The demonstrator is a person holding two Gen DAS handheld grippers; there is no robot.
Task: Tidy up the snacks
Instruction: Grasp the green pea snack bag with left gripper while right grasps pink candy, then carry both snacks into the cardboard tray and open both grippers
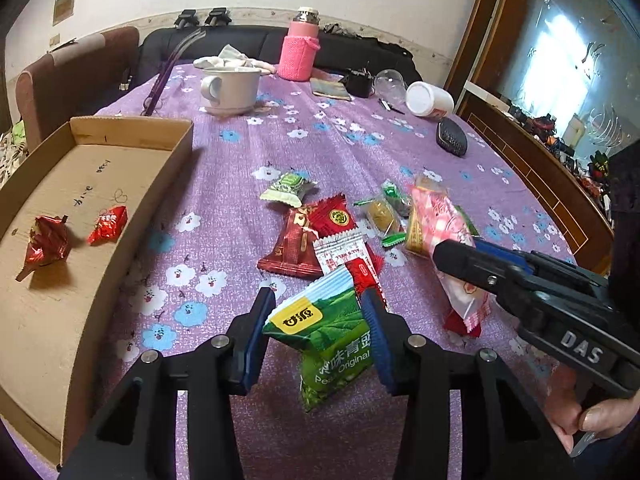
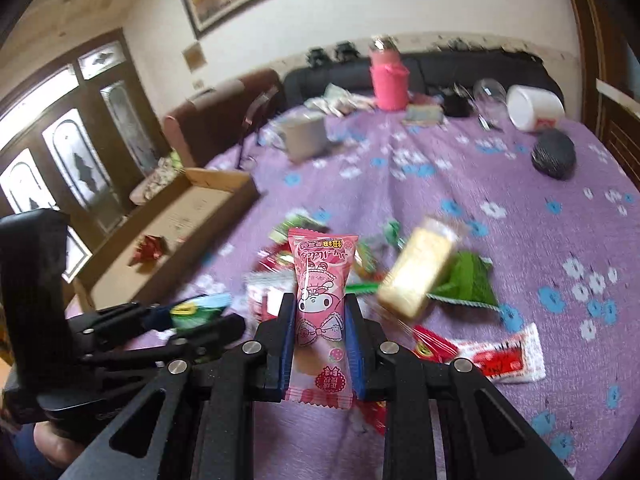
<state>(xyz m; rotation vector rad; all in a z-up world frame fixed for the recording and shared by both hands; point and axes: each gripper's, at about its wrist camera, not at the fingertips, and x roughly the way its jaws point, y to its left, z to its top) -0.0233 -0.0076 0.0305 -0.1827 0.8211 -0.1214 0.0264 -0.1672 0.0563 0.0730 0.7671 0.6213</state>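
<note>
- Between your left gripper's [image 1: 318, 312] blue pads sits a green pea snack packet [image 1: 332, 336], pinched at its upper part; the fingers are closed down to the packet's width and it hangs tilted above the purple flowered tablecloth [image 1: 340, 140].
- Your right gripper [image 2: 320, 312] clamps a pink cartoon-print snack packet [image 2: 322, 280] upright between its fingers, narrowed to the packet's width, the top edge sticking up past the fingertips.
- To your left stands a shallow cardboard box [image 1: 160, 184] on the cloth, with two red foil candies [image 1: 76, 234] lying on its floor, near each other but apart.
- Ahead of both grippers, a loose pile of snacks [image 1: 320, 232] lies on the cloth: red wrappers, a white-and-red sachet, green-wrapped sweets and a yellowish cake bar [image 2: 416, 272], several overlapping.
- Farther back on the table stand a white mug [image 1: 230, 88] and a pink-sleeved bottle [image 1: 300, 46], with a white jar [image 1: 428, 100] lying on its side and a dark oval object [image 1: 452, 136] near it.
</note>
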